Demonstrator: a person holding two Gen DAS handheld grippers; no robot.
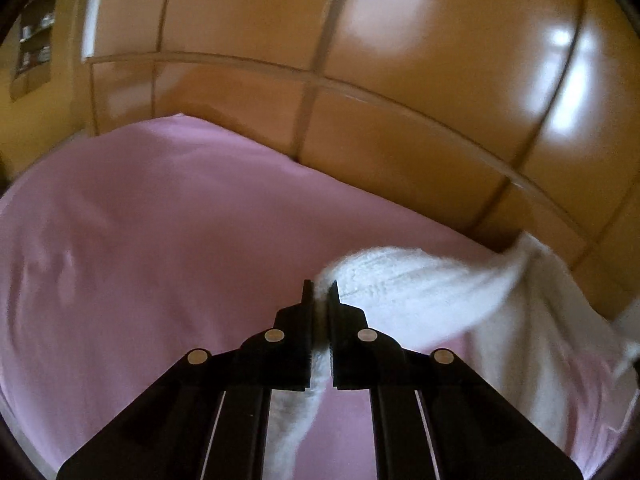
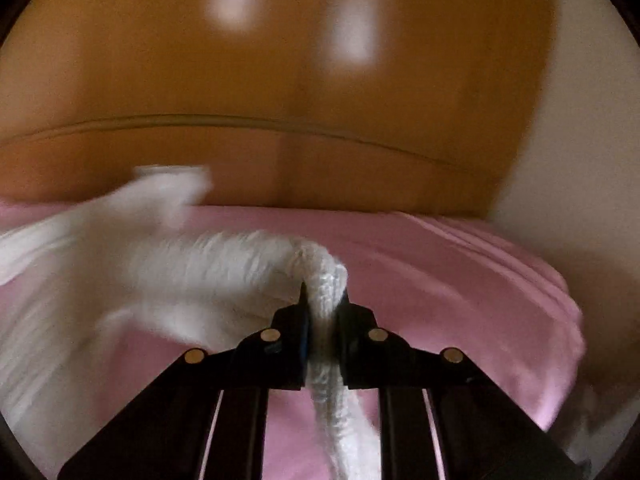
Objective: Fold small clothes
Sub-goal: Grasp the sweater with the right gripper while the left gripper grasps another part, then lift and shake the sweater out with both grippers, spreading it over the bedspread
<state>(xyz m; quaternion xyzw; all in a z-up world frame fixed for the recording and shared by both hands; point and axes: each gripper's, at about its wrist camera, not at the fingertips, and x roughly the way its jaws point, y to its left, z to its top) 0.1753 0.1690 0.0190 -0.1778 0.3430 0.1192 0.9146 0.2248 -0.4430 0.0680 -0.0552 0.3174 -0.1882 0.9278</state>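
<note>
A white fluffy garment (image 1: 432, 296) hangs stretched above the pink sheet (image 1: 160, 240), blurred by motion. My left gripper (image 1: 321, 286) is shut on one edge of it, and a strip of the cloth trails down between the fingers. The rest of the cloth runs off to the right in the left wrist view. In the right wrist view the same white garment (image 2: 200, 268) spreads to the left, and my right gripper (image 2: 324, 292) is shut on a thick knitted fold that bulges over the fingertips. A loose end hangs below the jaws.
The pink sheet (image 2: 440, 280) covers a bed. Behind it stands a glossy orange-brown wooden wardrobe (image 1: 400, 80) with panelled doors. A pale wall (image 2: 580, 140) is at the right. Dark shelves (image 1: 36, 40) show at the far left.
</note>
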